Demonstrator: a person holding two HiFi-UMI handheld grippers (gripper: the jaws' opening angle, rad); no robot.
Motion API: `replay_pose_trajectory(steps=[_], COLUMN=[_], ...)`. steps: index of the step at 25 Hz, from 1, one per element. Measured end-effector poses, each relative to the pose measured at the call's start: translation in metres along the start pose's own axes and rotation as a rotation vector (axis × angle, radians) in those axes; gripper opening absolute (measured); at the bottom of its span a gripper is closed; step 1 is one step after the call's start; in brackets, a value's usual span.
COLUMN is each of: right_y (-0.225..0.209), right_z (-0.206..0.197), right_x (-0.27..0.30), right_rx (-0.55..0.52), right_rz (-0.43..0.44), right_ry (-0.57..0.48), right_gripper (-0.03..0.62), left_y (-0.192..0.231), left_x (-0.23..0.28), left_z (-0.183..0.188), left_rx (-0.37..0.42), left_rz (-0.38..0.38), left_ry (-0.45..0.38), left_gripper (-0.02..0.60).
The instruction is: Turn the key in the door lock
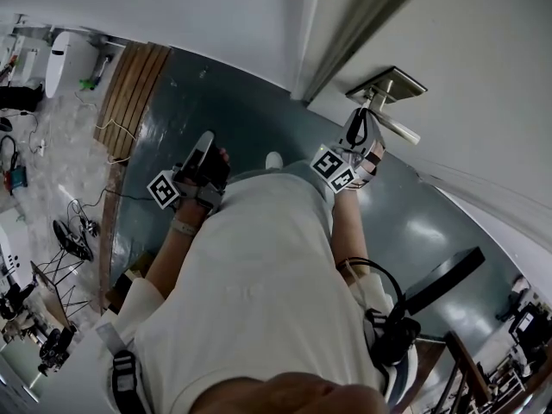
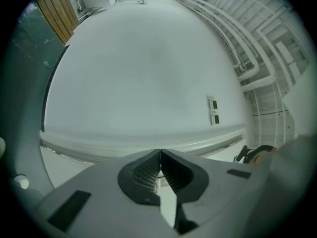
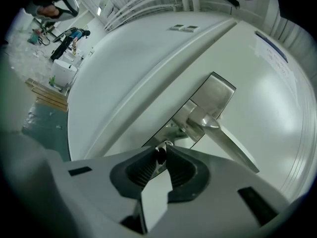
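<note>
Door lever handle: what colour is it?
Brushed silver metal lever handle, clearest in the right gripper view.

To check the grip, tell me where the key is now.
Right gripper view, centre: the key sits pinched between the right gripper's jaws, at the lock plate, just lower-left of the lever handle.

Key in the door's lock plate beside the lever handle, between the right gripper's fingers; left gripper well apart to its left.
</note>
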State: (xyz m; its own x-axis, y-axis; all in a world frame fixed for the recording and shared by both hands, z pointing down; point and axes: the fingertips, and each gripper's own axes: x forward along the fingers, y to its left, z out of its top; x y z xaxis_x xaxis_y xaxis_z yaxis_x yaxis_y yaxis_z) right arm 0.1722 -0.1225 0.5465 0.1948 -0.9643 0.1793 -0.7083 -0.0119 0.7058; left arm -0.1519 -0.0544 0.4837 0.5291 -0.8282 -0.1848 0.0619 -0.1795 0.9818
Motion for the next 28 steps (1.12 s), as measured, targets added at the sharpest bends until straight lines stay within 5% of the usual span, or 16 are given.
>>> replay_pose_trajectory(steps=[4, 28], right_y=[-0.005, -0.007], right_z=[-0.001, -0.011], right_x=[0.006, 0.012], right_rx=[0.111, 1.251], right_rz=[0.011, 0.326], right_ry=[-0.004, 0.096], right_gripper=[0.04, 0.043], left_y=[0.001, 0.002], left_x=[-0.002, -0.005], left_z=[0.0, 0.022], left_rx=[-0.012, -0.06], left_rz=[-0.005, -0.038], left_ry=[-0.008, -0.085], left_gripper=[0.008, 0.008])
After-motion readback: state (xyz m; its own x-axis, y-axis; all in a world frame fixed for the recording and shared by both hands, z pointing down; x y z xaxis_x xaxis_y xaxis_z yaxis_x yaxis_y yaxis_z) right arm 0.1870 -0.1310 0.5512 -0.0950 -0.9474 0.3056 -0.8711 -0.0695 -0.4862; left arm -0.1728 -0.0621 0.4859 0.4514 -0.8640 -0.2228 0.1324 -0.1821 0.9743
